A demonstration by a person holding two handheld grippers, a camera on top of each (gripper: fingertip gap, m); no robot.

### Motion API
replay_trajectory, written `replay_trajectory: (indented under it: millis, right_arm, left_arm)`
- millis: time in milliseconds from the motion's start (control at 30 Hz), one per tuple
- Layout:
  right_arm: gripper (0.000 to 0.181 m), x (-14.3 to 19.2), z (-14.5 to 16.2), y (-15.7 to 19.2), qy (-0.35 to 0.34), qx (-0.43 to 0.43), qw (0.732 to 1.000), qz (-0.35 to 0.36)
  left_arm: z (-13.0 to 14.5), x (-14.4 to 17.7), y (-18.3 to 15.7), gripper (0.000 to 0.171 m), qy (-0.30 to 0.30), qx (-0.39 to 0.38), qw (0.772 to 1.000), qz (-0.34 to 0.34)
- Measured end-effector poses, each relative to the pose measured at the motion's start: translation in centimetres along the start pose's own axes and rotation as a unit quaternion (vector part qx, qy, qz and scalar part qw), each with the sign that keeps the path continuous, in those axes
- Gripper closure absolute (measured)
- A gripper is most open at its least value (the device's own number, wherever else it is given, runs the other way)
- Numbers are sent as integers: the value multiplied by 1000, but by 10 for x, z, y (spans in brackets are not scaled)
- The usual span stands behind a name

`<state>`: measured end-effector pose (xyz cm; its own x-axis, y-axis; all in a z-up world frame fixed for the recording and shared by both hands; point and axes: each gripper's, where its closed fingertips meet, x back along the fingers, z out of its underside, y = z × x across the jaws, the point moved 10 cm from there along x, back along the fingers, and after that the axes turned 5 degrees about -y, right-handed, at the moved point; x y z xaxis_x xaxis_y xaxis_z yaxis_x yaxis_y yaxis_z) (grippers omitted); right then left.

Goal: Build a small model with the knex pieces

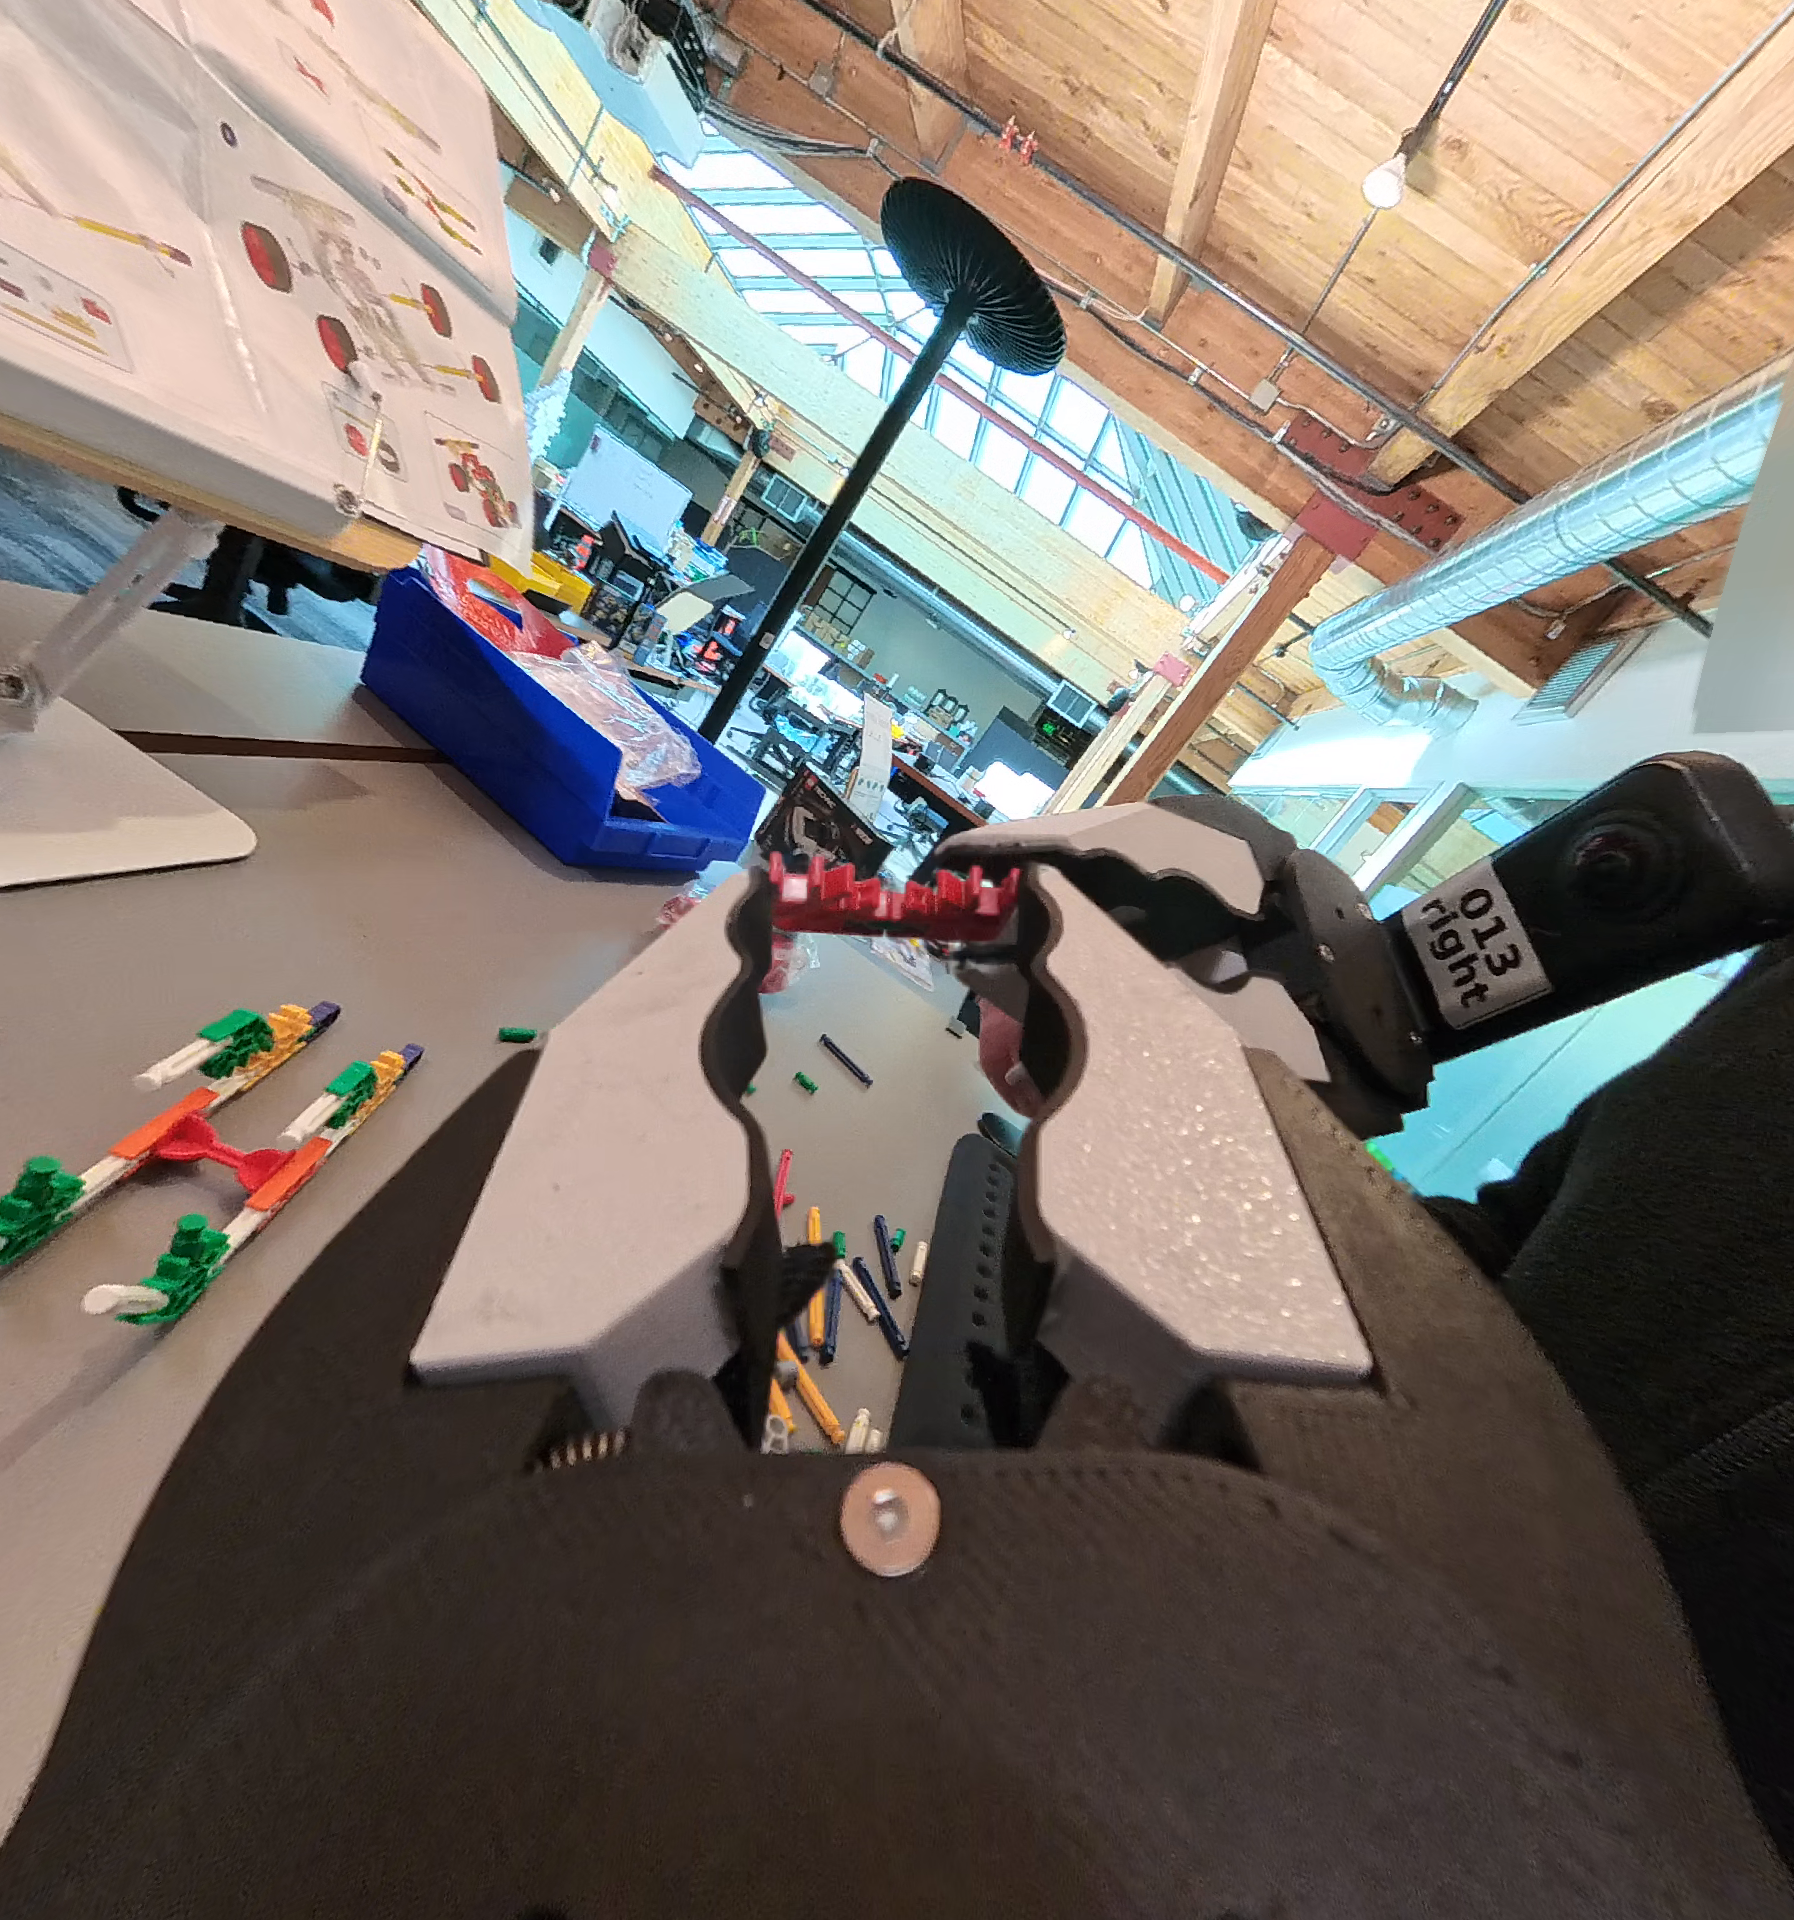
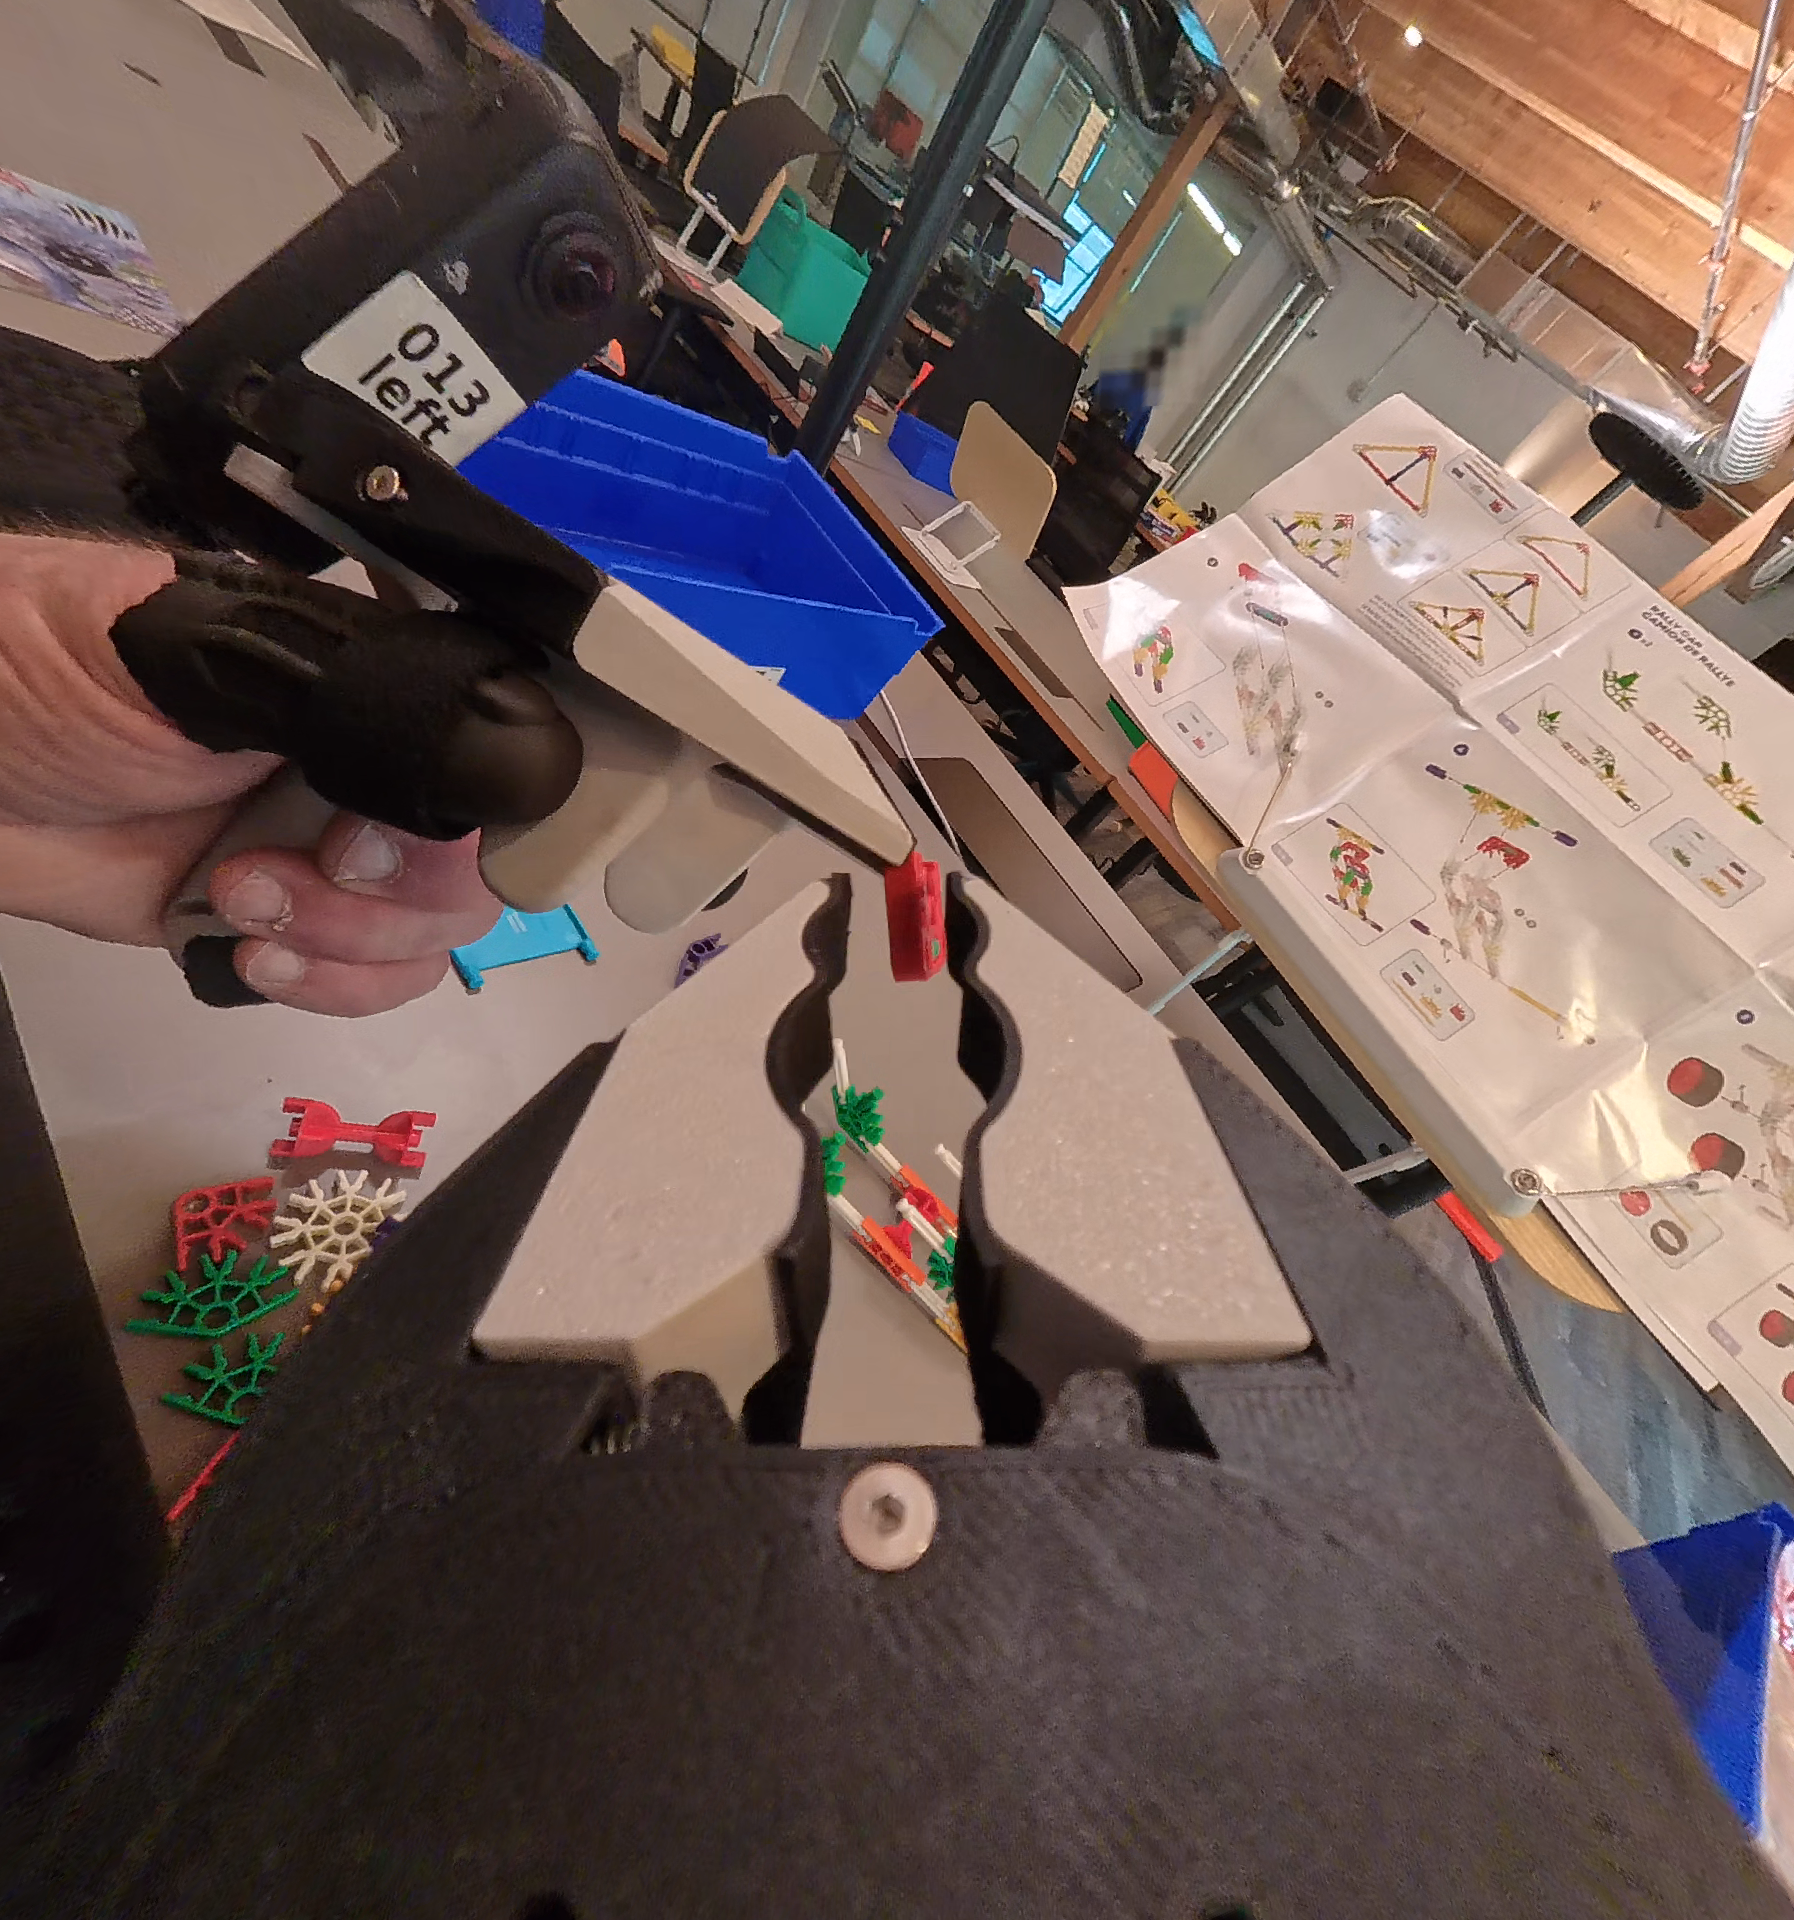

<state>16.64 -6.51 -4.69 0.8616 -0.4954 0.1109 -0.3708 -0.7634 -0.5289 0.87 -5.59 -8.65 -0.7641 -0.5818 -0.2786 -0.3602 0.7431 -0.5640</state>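
A blue bin (image 1: 560,727) on the counter (image 1: 373,935) held crumpled plastic bags (image 1: 612,717). Left tongs (image 1: 893,899) and right tongs (image 2: 898,914), raised tip to tip, both pinched one red connector (image 1: 888,902).

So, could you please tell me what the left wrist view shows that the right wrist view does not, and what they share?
Only the left wrist view shows loose sticks on the table, a crumpled plastic bag and a black lamp.

Only the right wrist view shows flat red, white and green connector pieces, a light blue piece and a hand gripping the left hand-held gripper.

Both show the red piece at both hand-held grippers' tips, the blue bin, the instruction sheet and the colourful assembled frame.
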Motion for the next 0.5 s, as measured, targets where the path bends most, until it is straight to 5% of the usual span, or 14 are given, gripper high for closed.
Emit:
replay_trajectory:
  millis: [500]
  right_arm:
    - [178,2,-1,-6,-4,0,1000,19]
  left_arm:
    - [-3,-10,-2,115,33,41,998,32]
